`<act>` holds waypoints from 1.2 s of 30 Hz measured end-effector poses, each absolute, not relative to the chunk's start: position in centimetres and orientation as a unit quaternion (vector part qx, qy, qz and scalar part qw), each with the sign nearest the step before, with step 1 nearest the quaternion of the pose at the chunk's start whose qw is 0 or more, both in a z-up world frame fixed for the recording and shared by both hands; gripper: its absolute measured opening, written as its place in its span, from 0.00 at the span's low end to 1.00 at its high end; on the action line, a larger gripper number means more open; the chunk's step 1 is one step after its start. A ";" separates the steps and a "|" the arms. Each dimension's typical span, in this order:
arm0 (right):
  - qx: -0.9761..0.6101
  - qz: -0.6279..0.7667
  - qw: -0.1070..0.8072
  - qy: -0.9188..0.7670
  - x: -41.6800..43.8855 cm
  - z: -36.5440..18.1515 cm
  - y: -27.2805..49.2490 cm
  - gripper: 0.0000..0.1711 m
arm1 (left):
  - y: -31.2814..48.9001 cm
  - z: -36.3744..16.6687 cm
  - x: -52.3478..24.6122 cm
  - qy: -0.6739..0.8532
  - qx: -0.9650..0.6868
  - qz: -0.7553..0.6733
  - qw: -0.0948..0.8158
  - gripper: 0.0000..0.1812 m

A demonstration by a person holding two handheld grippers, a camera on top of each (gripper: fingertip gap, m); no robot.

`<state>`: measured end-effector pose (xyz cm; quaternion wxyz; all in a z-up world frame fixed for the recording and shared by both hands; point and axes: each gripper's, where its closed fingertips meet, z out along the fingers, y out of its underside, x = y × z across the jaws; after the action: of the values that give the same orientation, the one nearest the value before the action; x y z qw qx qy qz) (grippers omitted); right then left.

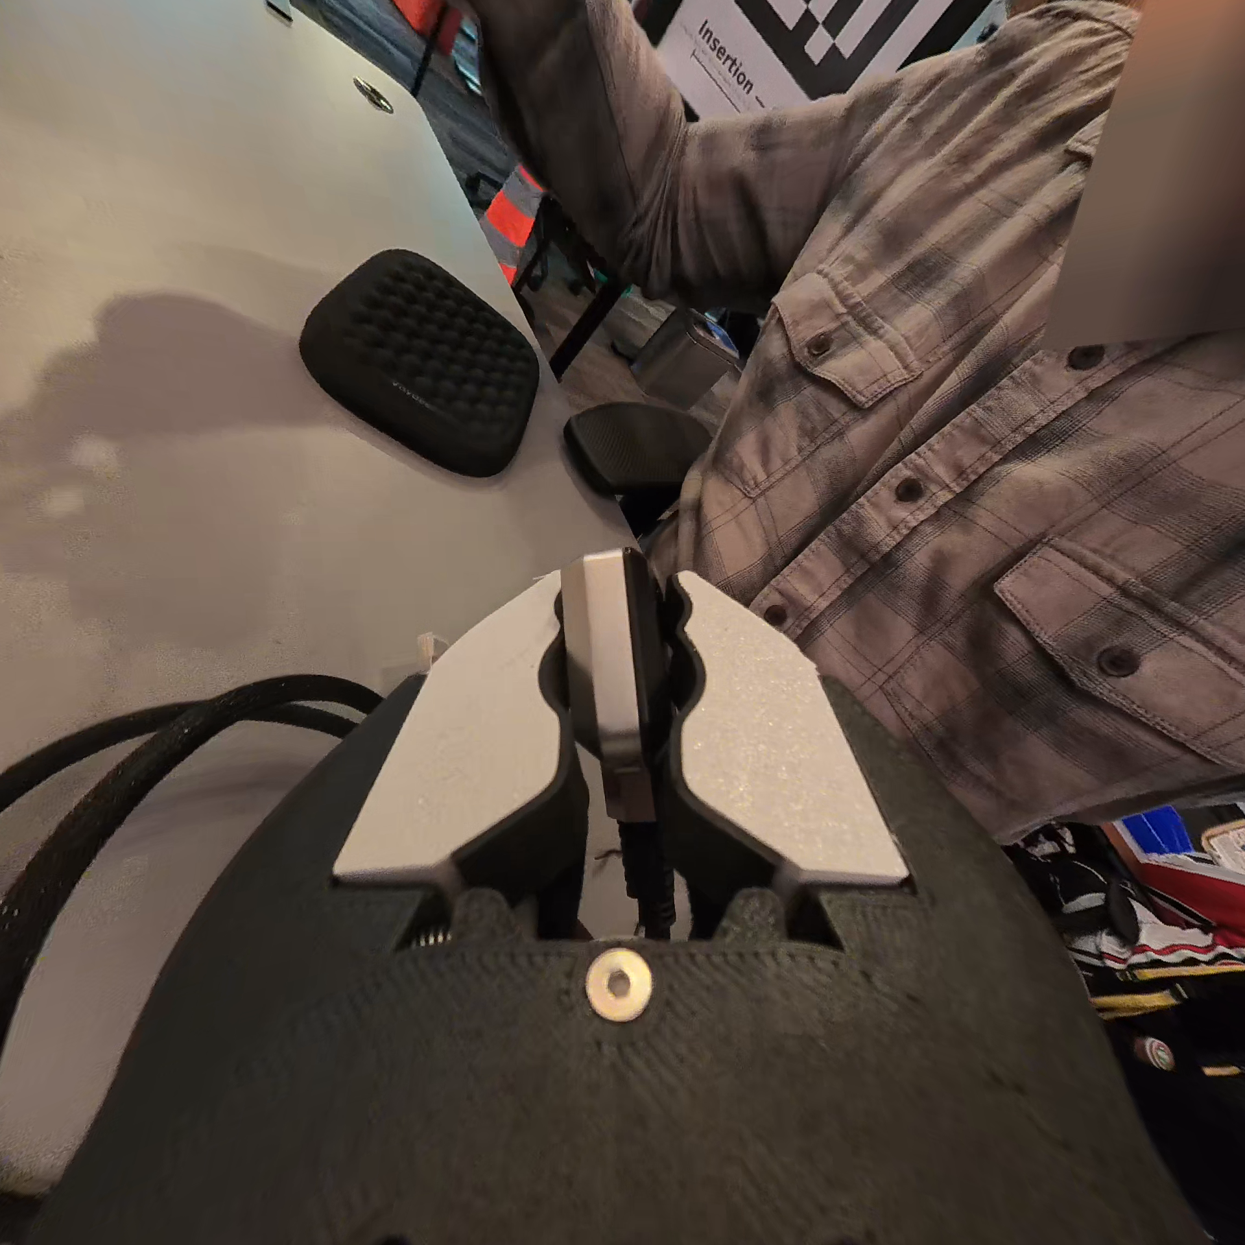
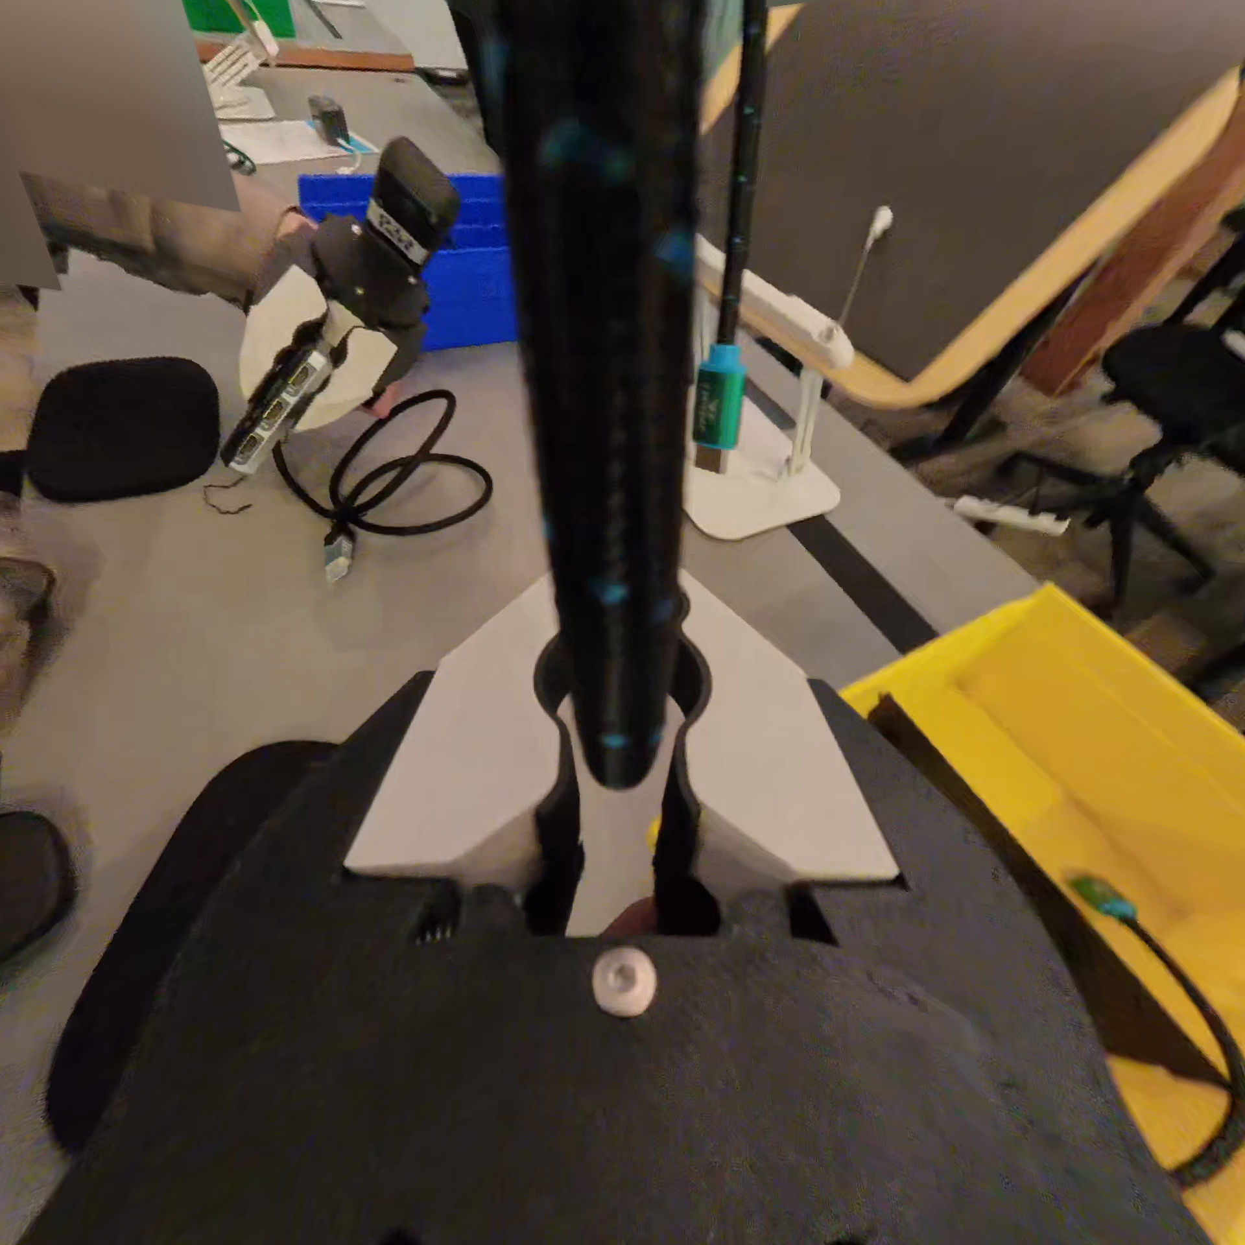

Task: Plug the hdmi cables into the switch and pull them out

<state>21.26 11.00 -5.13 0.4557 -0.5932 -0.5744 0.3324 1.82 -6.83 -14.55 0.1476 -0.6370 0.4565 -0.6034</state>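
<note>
Early stage, by the look of it: no plug seated yet. Left gripper (image 1: 616, 680), jaws clamped on the switch (image 1: 610, 667), lifted off the bench (image 1: 168, 471); ports seen empty in the right wrist view. Right gripper (image 2: 620, 674), jaws closed narrow around a black braided hdmi cable (image 2: 599, 337), teal plug (image 2: 719, 397) dangling free, well apart from the switch. Another cable (image 2: 397, 485) coiled on the bench; one more in the yellow bin (image 2: 1051, 707). All plugging and pulling left to do.
</note>
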 end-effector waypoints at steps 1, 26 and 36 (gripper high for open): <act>-0.619 0.334 0.443 -0.556 22.7 -5.3 12.3 0.11 | -6.9 -14.6 1.8 0.457 -0.636 -0.603 0.150 0.13; -0.773 -0.042 -0.107 -0.624 37.0 -19.2 25.4 0.58 | -8.2 -14.9 1.9 0.458 -0.610 -0.629 0.152 0.13; -0.780 -0.103 0.149 -0.598 35.1 -9.9 30.1 0.73 | -6.5 -15.0 2.2 0.435 -0.624 -0.624 0.179 0.13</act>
<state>35.12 30.14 -9.88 0.1495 -0.7804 -0.5983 -0.1030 2.16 -6.49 -14.99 0.1791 -0.6239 0.4348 -0.6242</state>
